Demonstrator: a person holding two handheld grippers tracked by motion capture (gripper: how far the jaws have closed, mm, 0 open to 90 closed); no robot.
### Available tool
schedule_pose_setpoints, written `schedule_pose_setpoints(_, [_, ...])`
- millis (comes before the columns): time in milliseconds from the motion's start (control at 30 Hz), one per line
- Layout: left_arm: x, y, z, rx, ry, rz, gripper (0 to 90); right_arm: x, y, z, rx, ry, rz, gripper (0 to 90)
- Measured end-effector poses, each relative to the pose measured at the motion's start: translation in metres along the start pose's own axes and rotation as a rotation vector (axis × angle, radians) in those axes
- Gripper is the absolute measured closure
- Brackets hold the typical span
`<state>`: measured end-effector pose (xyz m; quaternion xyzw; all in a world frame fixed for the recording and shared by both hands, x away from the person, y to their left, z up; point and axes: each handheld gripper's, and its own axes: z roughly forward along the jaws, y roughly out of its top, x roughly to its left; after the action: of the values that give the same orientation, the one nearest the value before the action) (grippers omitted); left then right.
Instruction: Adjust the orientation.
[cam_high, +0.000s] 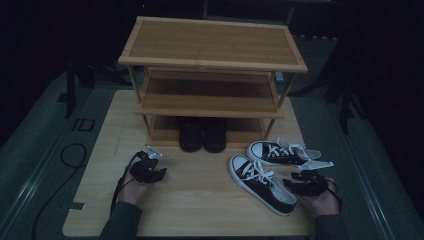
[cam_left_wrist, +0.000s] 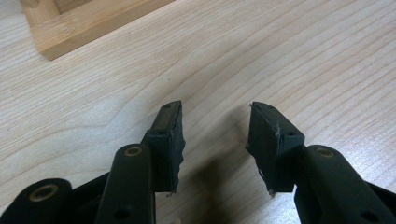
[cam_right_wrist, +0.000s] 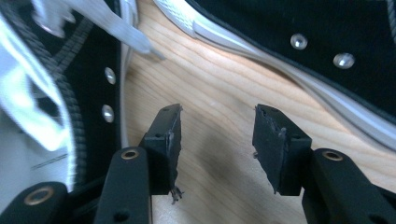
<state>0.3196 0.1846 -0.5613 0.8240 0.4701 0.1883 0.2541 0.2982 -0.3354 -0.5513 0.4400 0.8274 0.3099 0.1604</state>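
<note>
In the high view, the left hand-held gripper (cam_high: 148, 169) rests at seven o'clock on the counter (cam_high: 200, 200), and the right hand-held gripper (cam_high: 306, 183) sits at five o'clock, just beside the near sneaker (cam_high: 262, 184); the far sneaker (cam_high: 282, 151) lies toward three o'clock.

In the left gripper view, the jaws stand half apart over bare wood, gripping nothing.

In the right gripper view, the jaws stand half apart and empty between both sneakers.

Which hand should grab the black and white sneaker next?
The right. The right gripper sits beside the near sneaker, jaws open over bare table between both sneakers. The left gripper is across the table by the wooden shoe rack, jaws open with nothing between them.
</note>
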Motion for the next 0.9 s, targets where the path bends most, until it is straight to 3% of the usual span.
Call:
schedule_pose_setpoints(300, [0.003,-0.002,0.0,0.0,-0.012,-0.013,55.5,0.009,0.016,-0.027,-0.027,0.014,-0.059,51.9])
schedule_pose_setpoints(533, [0.004,-0.002,0.001,0.003,-0.02,-0.013,55.3,0.023,0.024,-0.042,-0.039,0.057,-0.109,55.7])
schedule_pose_setpoints(767, [0.005,-0.003,0.001,-0.003,-0.021,-0.02,55.2,0.037,0.028,-0.035,0.011,0.103,-0.156,60.9])
schedule_pose_setpoints(900, [0.005,-0.003,0.001,-0.004,-0.021,-0.02,55.0,0.04,0.03,-0.022,0.047,0.113,-0.152,64.5])
